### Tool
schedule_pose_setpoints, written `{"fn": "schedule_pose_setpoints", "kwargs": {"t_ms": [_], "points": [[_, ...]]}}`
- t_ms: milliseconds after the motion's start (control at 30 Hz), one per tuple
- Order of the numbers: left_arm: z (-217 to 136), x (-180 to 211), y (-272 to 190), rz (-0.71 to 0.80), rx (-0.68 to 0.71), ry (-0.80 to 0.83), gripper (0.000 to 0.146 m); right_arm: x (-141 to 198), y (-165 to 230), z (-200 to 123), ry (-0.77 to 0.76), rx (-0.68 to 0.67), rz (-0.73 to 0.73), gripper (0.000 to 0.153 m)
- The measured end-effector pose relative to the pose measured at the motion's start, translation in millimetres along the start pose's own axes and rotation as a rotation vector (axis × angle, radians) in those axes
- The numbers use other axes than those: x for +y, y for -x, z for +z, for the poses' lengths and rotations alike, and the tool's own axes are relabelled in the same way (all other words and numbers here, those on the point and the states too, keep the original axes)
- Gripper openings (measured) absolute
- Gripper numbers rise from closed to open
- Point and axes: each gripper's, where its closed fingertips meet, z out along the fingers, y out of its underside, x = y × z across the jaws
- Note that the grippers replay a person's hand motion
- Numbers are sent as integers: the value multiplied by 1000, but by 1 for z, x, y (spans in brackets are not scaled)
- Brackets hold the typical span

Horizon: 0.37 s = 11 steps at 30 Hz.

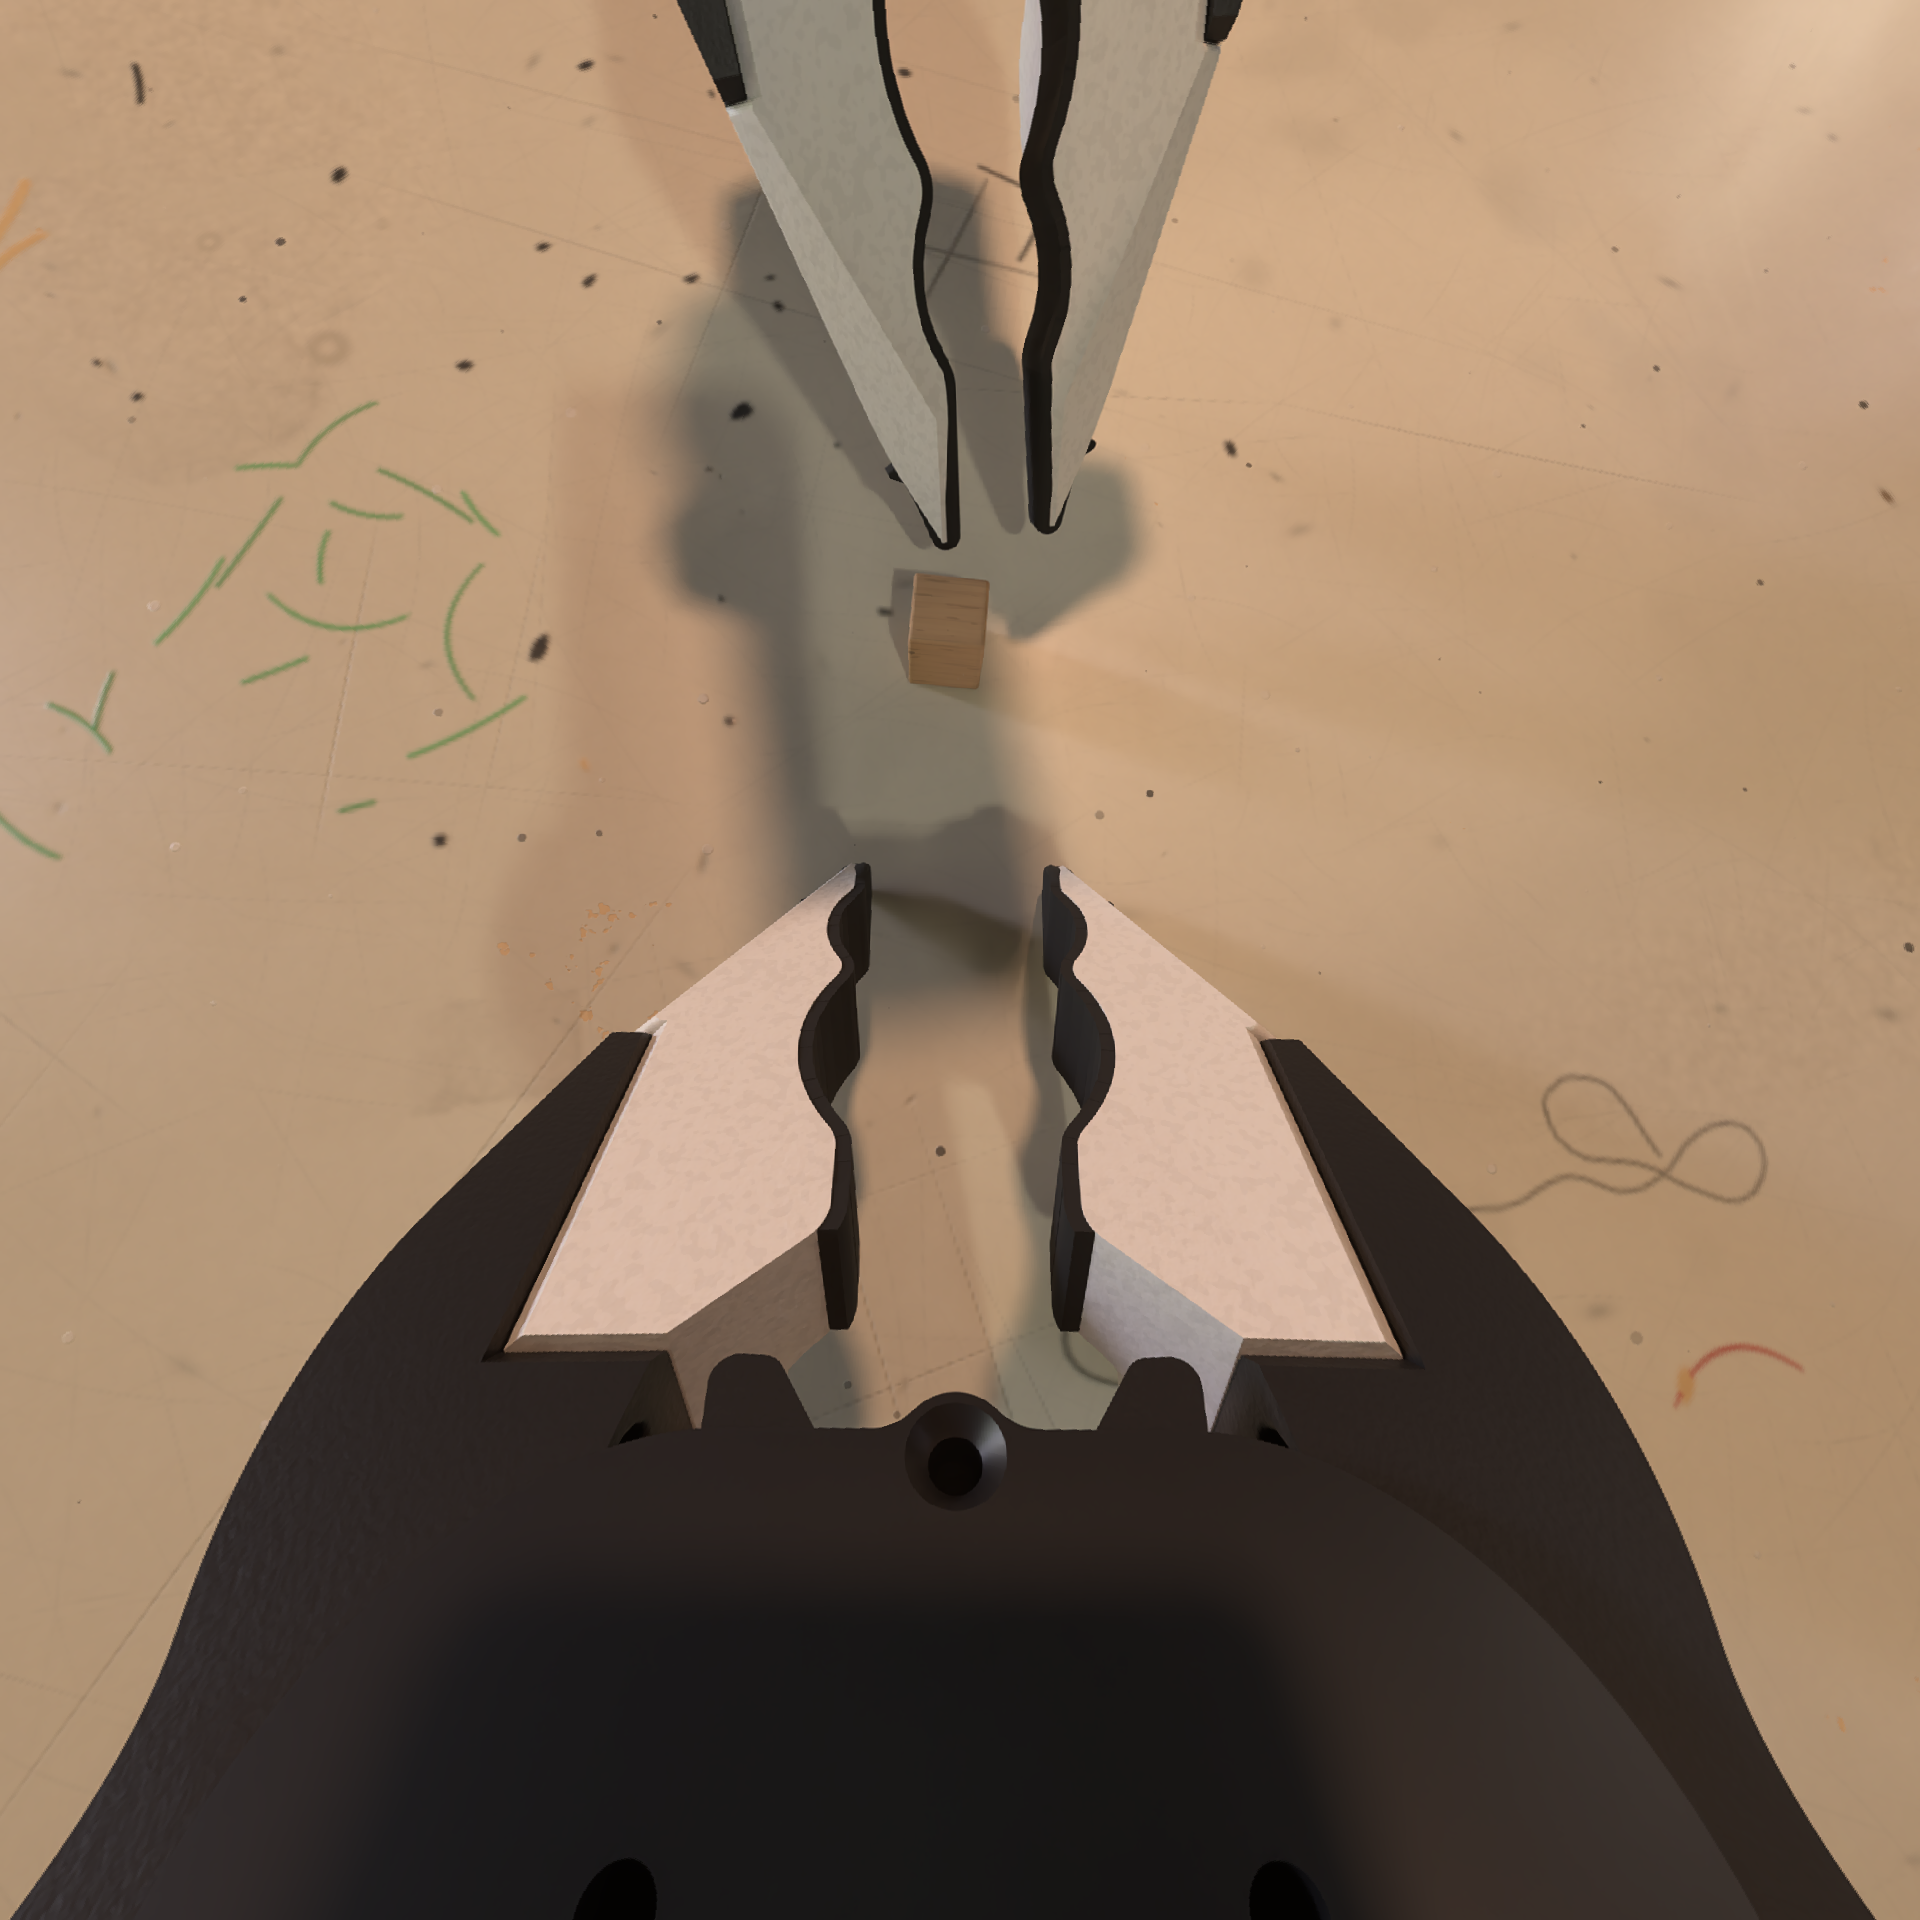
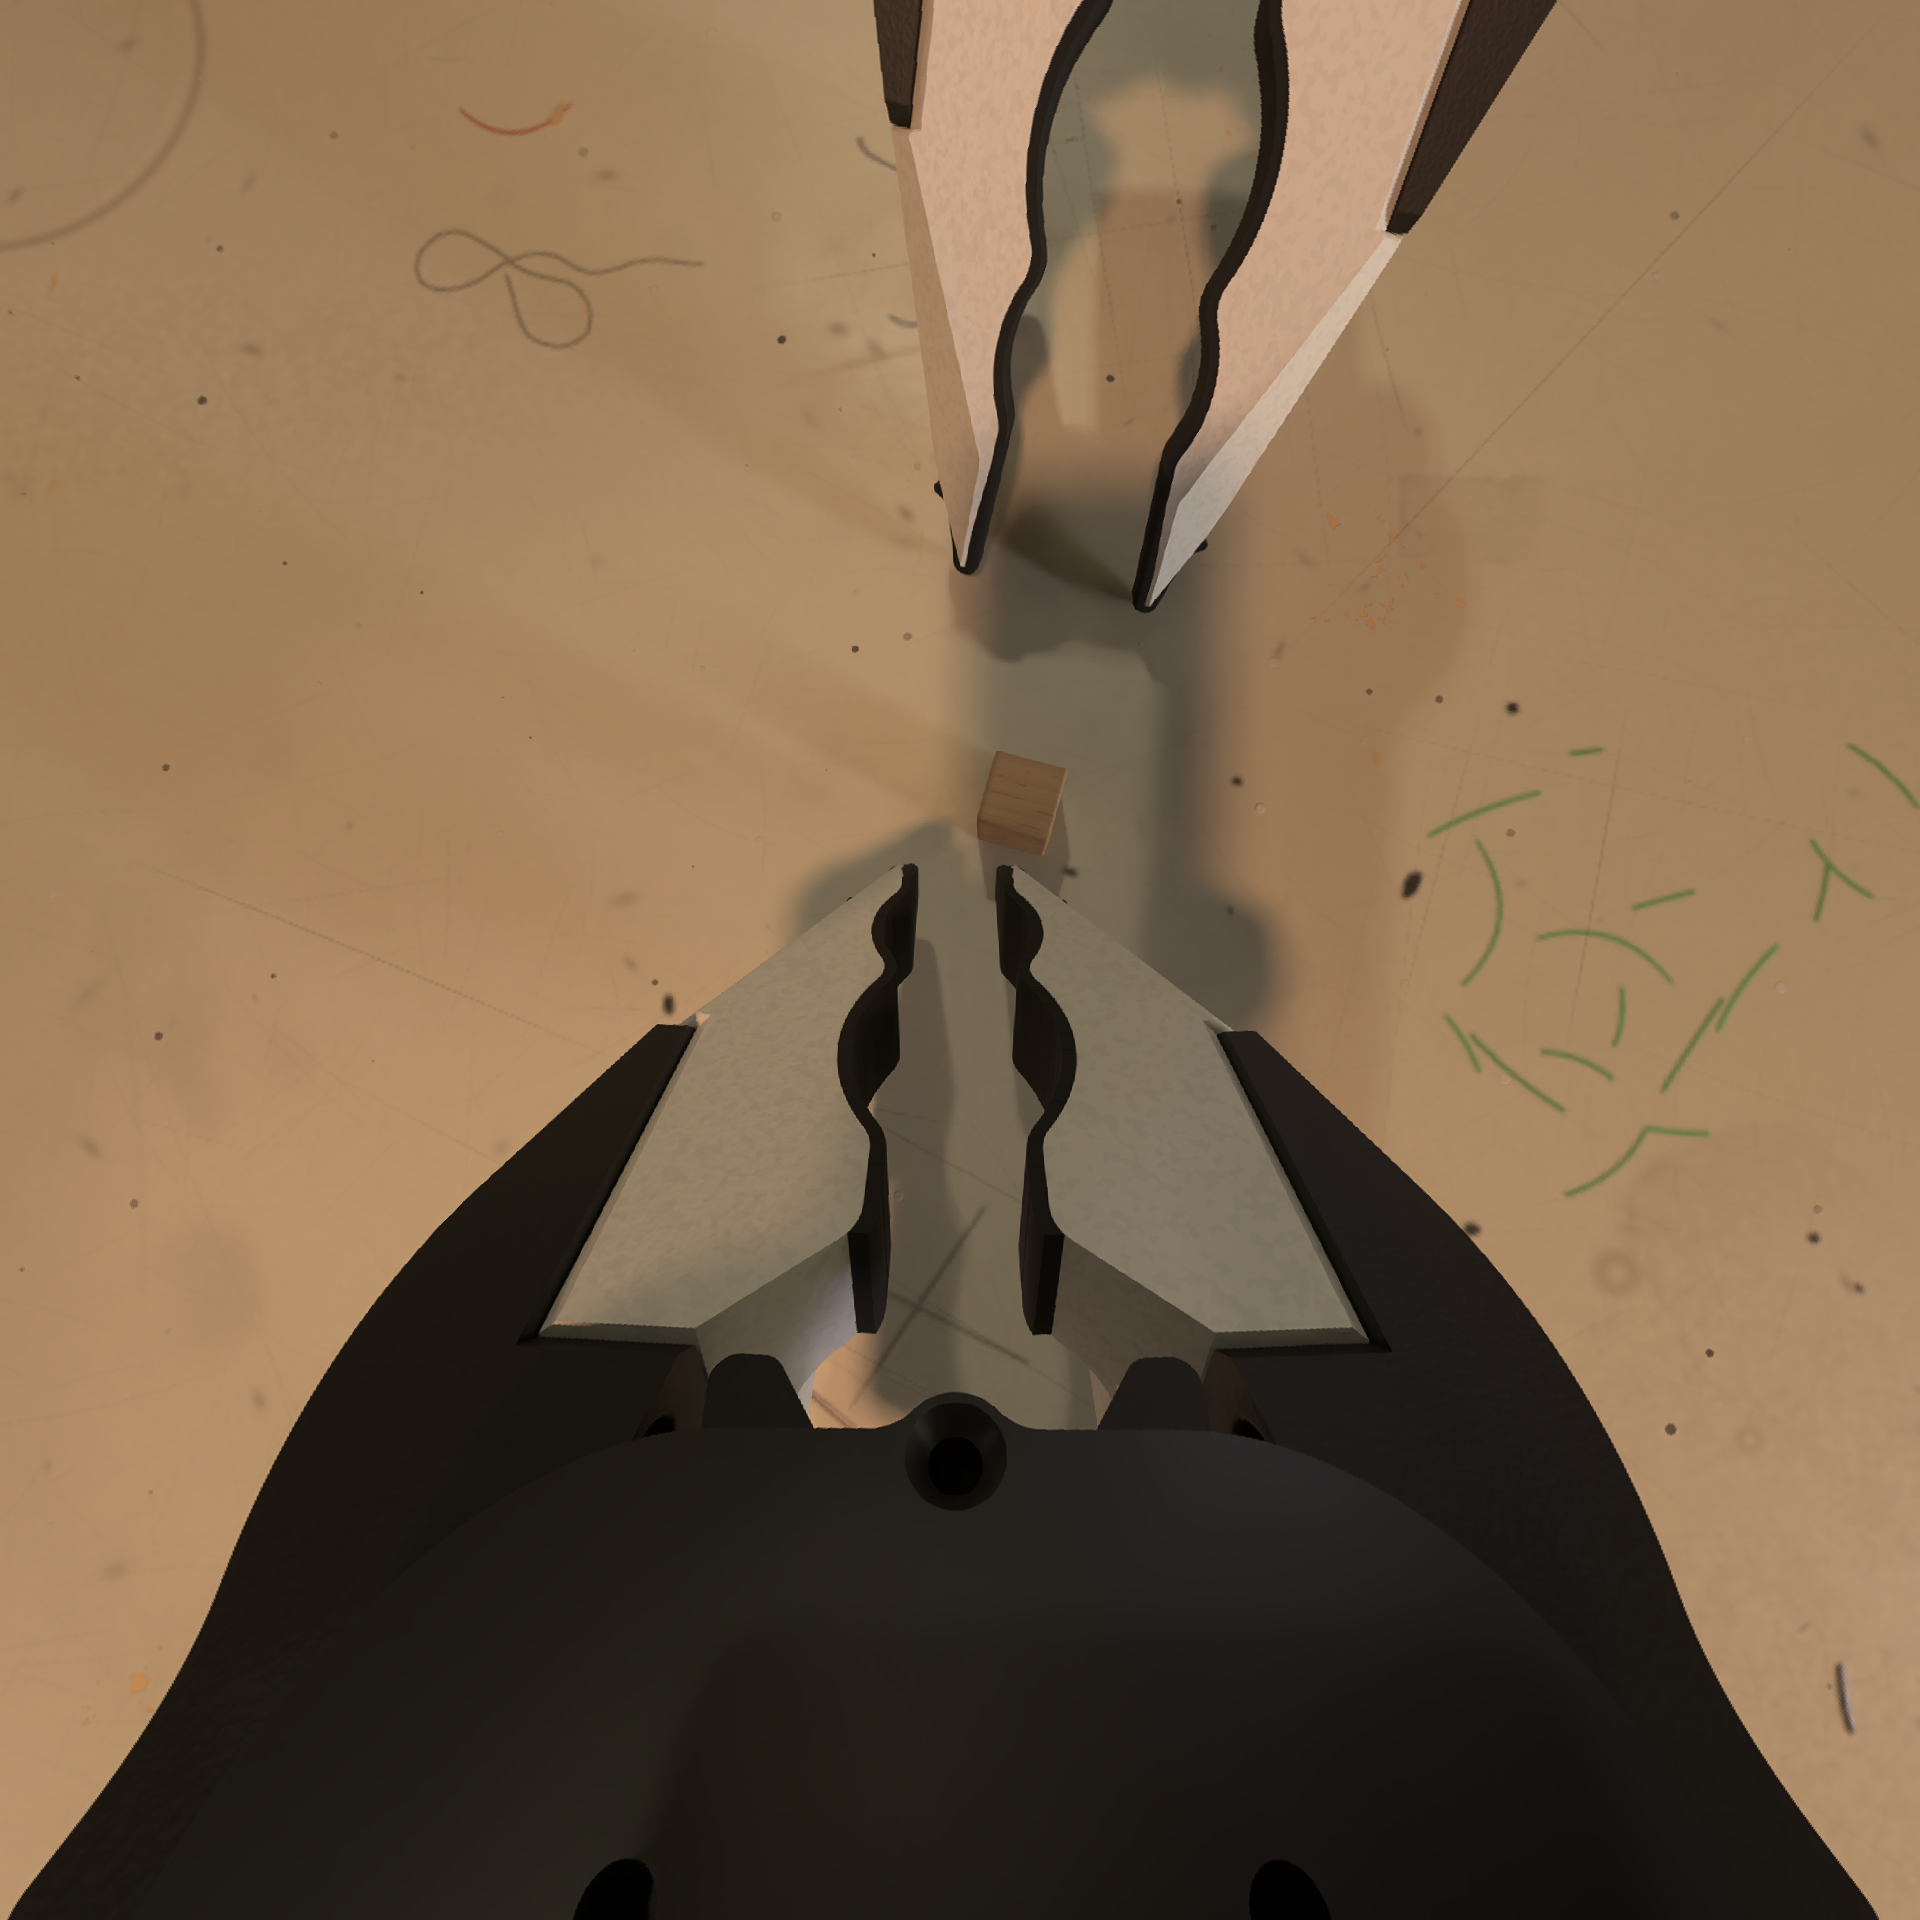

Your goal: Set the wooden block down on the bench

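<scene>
A small wooden block lies on the tan bench, in the shadow between the two grippers, and touches neither. My left gripper, with pinkish fingers, is open and empty, its tips a little short of the block. My right gripper, with grey-white fingers, comes in from the top, its jaws a narrow gap apart and empty. In the right wrist view the block sits just beyond and slightly right of my right gripper. The left gripper faces it from the top, open.
The bench is scratched and speckled. It carries green scribbles, a grey looped line and a red squiggle, all flat marks. Nothing else stands on it.
</scene>
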Motion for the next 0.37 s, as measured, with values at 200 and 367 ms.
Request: {"fn": "schedule_pose_setpoints", "kwargs": {"t_ms": [200,367], "points": [[-1,-1,-4,-3,19,-3,32,6,1,2,26,-9,6,15],[-5,-20,-7,-14,35,-101,36,6,4,8,32,-28,4,15]]}}
